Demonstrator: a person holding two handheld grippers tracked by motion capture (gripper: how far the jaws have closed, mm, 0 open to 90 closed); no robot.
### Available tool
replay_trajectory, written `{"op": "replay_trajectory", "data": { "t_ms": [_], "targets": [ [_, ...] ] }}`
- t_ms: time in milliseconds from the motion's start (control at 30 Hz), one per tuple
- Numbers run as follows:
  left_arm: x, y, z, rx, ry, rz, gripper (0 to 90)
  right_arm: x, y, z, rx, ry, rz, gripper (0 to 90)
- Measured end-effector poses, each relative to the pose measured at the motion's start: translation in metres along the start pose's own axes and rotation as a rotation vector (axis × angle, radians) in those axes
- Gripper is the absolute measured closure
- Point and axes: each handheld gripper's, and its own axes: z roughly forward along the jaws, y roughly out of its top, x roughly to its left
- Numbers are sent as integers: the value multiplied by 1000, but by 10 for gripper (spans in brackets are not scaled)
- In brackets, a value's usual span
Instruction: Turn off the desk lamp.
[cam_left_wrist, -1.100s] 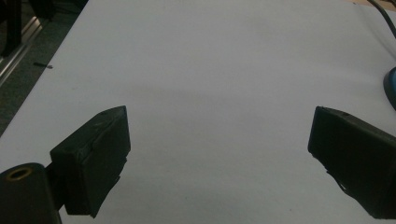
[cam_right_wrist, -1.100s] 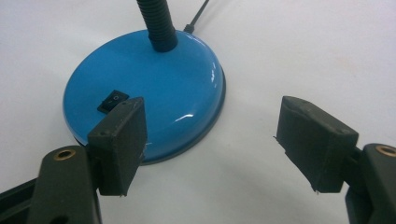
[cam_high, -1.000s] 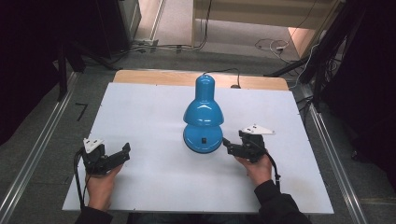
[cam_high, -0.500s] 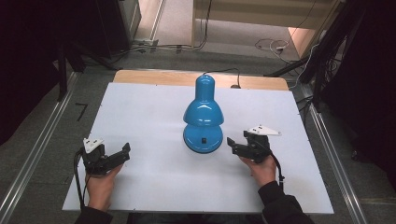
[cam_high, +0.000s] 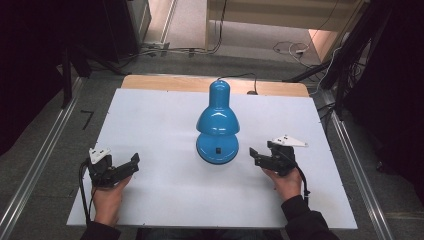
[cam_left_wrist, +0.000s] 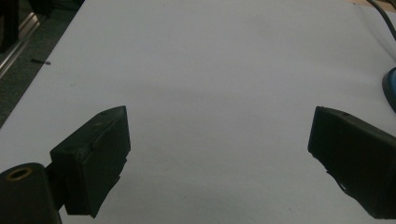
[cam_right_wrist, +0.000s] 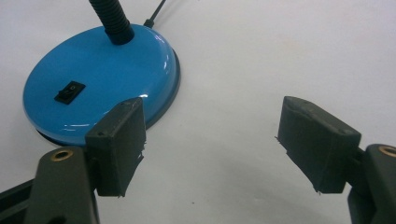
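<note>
A glossy blue desk lamp (cam_high: 218, 125) stands in the middle of the white tabletop (cam_high: 150, 120), its shade bent over its round base (cam_right_wrist: 100, 77). A black rocker switch (cam_right_wrist: 69, 91) sits on the base, and a black ribbed neck (cam_right_wrist: 111, 18) rises from it. My right gripper (cam_high: 254, 154) lies just right of the base, open and empty, its jaws pointing left at it. In the right gripper view its left jaw overlaps the base's near rim. My left gripper (cam_high: 133, 162) rests near the front left of the table, open with nothing between its jaws.
The lamp's black cord (cam_high: 240, 76) runs off the far edge over a wooden strip (cam_high: 165, 82). Metal rails (cam_high: 37, 165) flank the table on both sides. Cables (cam_high: 290, 49) lie on the floor beyond. A sliver of the lamp base (cam_left_wrist: 391, 91) shows at the right edge of the left gripper view.
My right gripper has shifted slightly to the right, away from the lamp base. The left gripper and the lamp have stayed put.
</note>
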Motion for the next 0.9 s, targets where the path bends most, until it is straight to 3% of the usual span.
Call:
{"op": "replay_trajectory", "data": {
  "t_ms": [900],
  "targets": [
    [0,0,0,5,-3,-5,62,-15,-7,-11,0,-46,19,215]
  ]
}}
